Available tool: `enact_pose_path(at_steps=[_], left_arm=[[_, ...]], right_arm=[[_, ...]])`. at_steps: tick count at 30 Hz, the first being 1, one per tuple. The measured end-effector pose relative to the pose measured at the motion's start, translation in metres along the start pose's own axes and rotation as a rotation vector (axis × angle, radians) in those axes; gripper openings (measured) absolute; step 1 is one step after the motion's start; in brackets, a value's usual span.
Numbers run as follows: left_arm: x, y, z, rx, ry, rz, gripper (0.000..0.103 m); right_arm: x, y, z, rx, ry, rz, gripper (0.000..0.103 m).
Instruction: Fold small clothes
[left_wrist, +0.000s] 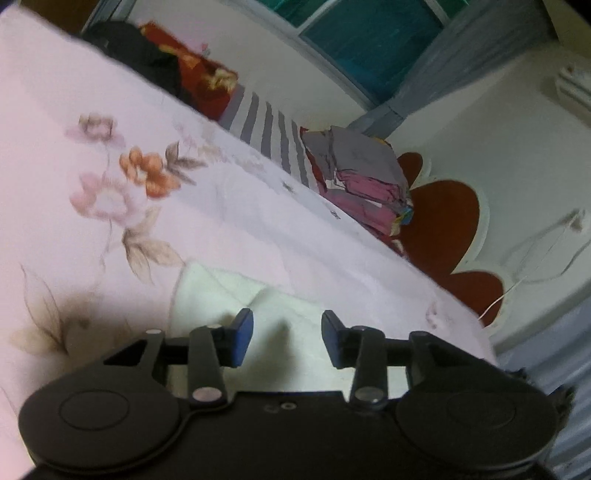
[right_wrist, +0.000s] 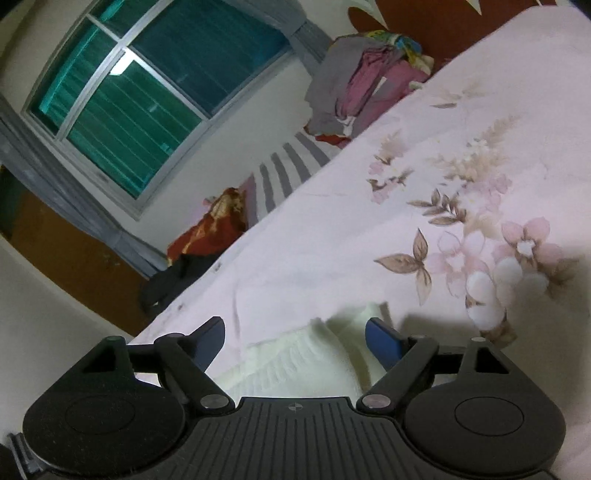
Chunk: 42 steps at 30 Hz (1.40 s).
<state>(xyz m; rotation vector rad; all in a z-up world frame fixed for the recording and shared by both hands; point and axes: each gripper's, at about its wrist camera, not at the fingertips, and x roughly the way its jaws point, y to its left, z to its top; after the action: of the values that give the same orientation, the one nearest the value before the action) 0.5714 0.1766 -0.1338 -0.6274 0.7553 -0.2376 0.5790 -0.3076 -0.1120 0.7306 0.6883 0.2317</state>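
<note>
The left gripper (left_wrist: 287, 338) hovers low over a pale cream garment (left_wrist: 236, 295) that lies on a pink floral bedsheet (left_wrist: 110, 166); its 2 blue-padded fingers (left_wrist: 242, 332) stand moderately apart with nothing between them, and the cloth shows in the gap beyond them. The right gripper (right_wrist: 295, 341) is spread wide, its 2 blue fingers (right_wrist: 382, 341) set on either side of the same pale cream garment (right_wrist: 306, 358), whose ribbed, gathered edge runs between them; whether either pad touches the fabric cannot be determined. The garment lies crumpled on the pink floral bedsheet (right_wrist: 369, 221), close to both tools. At the far edge of the bed sits a pile of grey and magenta clothes (left_wrist: 365, 177), also seen in the right wrist view (right_wrist: 354, 85), beside a grey-and-white striped cloth (left_wrist: 269, 129). A teal-glazed window (right_wrist: 147, 85) occupies the wall behind.
</note>
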Motion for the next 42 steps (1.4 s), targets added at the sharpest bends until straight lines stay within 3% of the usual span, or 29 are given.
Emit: enact_pose_path(at_steps=[3,4,7,9,11,12,14,15,19,22,25,29,31,33,35,36,37,38,42], left_arm=[[-0.005,-0.003,-0.001,0.052,-0.017,0.029,0.057],[-0.004,-0.005,-0.001,0.073,-0.011,0.045,0.058],[0.005,-0.013,-0.003,0.162,0.036,0.103,0.055],[0.013,-0.016,-0.005,0.208,0.075,0.142,0.039],[0.021,-0.017,-0.009,0.247,0.11,0.171,0.024],[0.023,-0.019,-0.011,0.268,0.117,0.183,0.015],[0.021,-0.021,-0.013,0.293,0.104,0.184,0.002],[0.016,-0.023,-0.013,0.295,0.07,0.185,0.002],[-0.007,-0.025,-0.016,0.302,-0.068,0.152,0.002],[0.004,-0.024,-0.014,0.292,-0.022,0.196,0.002],[0.019,-0.017,-0.013,0.25,0.034,0.231,0.002],[0.019,-0.015,-0.014,0.26,0.046,0.229,0.003],[0.016,-0.013,-0.015,0.277,0.048,0.231,0.008],[0.007,-0.017,-0.015,0.297,0.029,0.26,0.028],[-0.011,-0.031,-0.02,0.366,-0.042,0.263,0.04],[-0.02,-0.041,-0.026,0.407,-0.076,0.244,0.045],[-0.022,-0.053,-0.033,0.442,-0.082,0.22,0.045],[-0.018,-0.064,-0.039,0.474,-0.064,0.195,0.045],[0.016,-0.111,-0.071,0.609,0.017,0.142,0.048]], right_arm=[[0.0,0.003,0.0,-0.072,0.017,-0.029,0.063],[0.002,0.004,-0.001,-0.093,0.035,-0.039,0.056],[0.011,0.006,-0.01,-0.171,0.091,-0.074,0.052],[0.02,0.007,-0.016,-0.214,0.119,-0.095,0.052],[0.025,0.011,-0.022,-0.268,0.143,-0.116,0.044],[0.028,0.012,-0.025,-0.295,0.158,-0.126,0.031],[0.033,0.017,-0.032,-0.358,0.171,-0.158,0.019],[0.033,0.018,-0.034,-0.382,0.168,-0.159,0.001],[0.013,0.021,-0.034,-0.405,0.053,-0.132,0.001],[0.004,0.021,-0.034,-0.407,-0.015,-0.123,0.001],[0.021,0.014,-0.035,-0.399,0.038,-0.177,0.001],[0.033,0.002,-0.042,-0.387,0.088,-0.228,0.001],[0.032,0.003,-0.043,-0.391,0.087,-0.234,0.001],[0.031,0.003,-0.043,-0.405,0.095,-0.233,0.001],[0.027,0.008,-0.041,-0.422,0.1,-0.248,0.002],[0.021,0.015,-0.038,-0.44,0.081,-0.259,0.011],[0.013,0.022,-0.039,-0.465,0.039,-0.248,0.03],[0.006,0.029,-0.041,-0.478,0.008,-0.204,0.035],[0.025,0.068,-0.068,-0.554,0.091,-0.098,0.035]])
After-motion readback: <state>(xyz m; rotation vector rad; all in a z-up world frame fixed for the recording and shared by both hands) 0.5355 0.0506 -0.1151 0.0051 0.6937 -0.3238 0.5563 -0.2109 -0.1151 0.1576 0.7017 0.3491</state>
